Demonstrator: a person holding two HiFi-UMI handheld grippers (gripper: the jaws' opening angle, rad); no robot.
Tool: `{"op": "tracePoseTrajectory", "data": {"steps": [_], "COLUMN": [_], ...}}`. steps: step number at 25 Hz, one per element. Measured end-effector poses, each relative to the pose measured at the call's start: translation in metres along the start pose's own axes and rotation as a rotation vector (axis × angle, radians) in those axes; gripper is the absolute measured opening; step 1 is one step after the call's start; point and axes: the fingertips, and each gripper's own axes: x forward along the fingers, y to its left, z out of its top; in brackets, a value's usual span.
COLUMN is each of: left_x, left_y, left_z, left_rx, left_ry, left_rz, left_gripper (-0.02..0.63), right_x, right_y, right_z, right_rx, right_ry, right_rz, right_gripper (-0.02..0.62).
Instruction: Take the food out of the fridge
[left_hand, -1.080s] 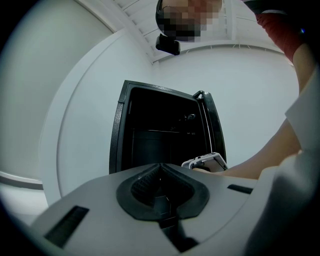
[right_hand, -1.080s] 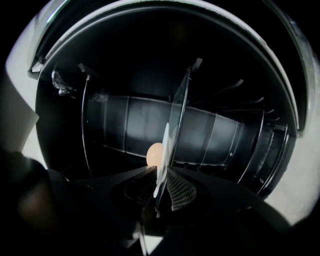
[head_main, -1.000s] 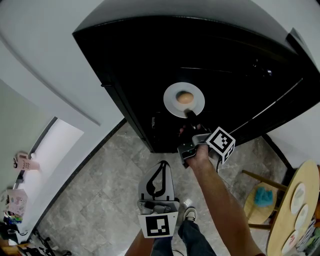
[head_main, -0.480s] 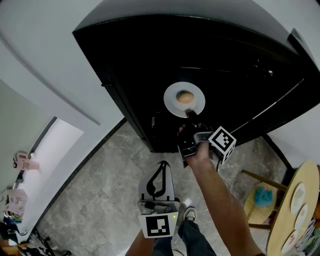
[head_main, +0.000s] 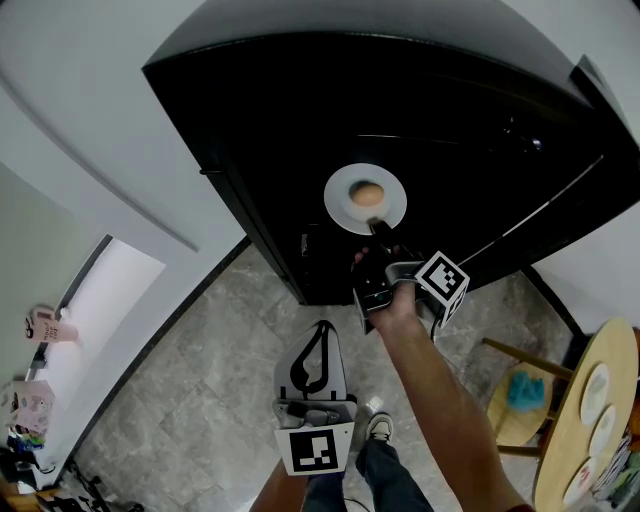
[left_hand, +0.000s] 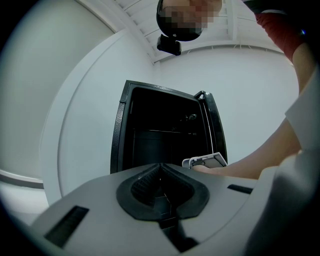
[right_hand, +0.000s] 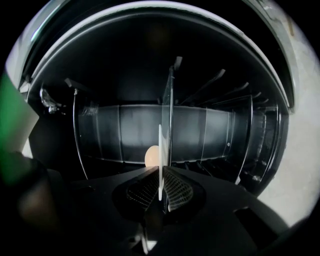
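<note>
A black fridge (head_main: 250, 150) stands open in the head view. In front of its dark inside hangs a white plate (head_main: 340, 205) bearing a round tan piece of food (head_main: 367, 195). My right gripper (head_main: 380, 232) is shut on the plate's near rim. In the right gripper view the plate (right_hand: 160, 150) shows edge-on as a thin white line between the jaws of the right gripper (right_hand: 161, 187), with the food (right_hand: 150, 156) just left of it. My left gripper (head_main: 322, 340) hangs lower, away from the fridge. The left gripper (left_hand: 161, 187) is shut on nothing and points at the fridge (left_hand: 165, 135).
Glass shelves and wire racks (right_hand: 215, 135) fill the fridge's inside. A round wooden table (head_main: 590, 420) with plates and a stool (head_main: 525, 395) bearing a blue-green thing are at the lower right. Grey stone floor (head_main: 200, 400) lies below, with a person's shoe (head_main: 380, 428) on it.
</note>
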Motion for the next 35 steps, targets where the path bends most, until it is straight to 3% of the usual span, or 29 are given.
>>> {"op": "tracePoseTrajectory", "data": {"steps": [35], "left_x": [-0.009], "left_y": [-0.006], "left_z": [0.008], "left_rx": [0.020], "left_ry": [-0.022], "left_rz": [0.007], "left_gripper": [0.014], "right_x": [-0.031], "right_y": [0.006], "right_z": [-0.006], "right_rx": [-0.040], "right_ry": [0.010], "right_rz": [0.014], "right_gripper": [0.034]}}
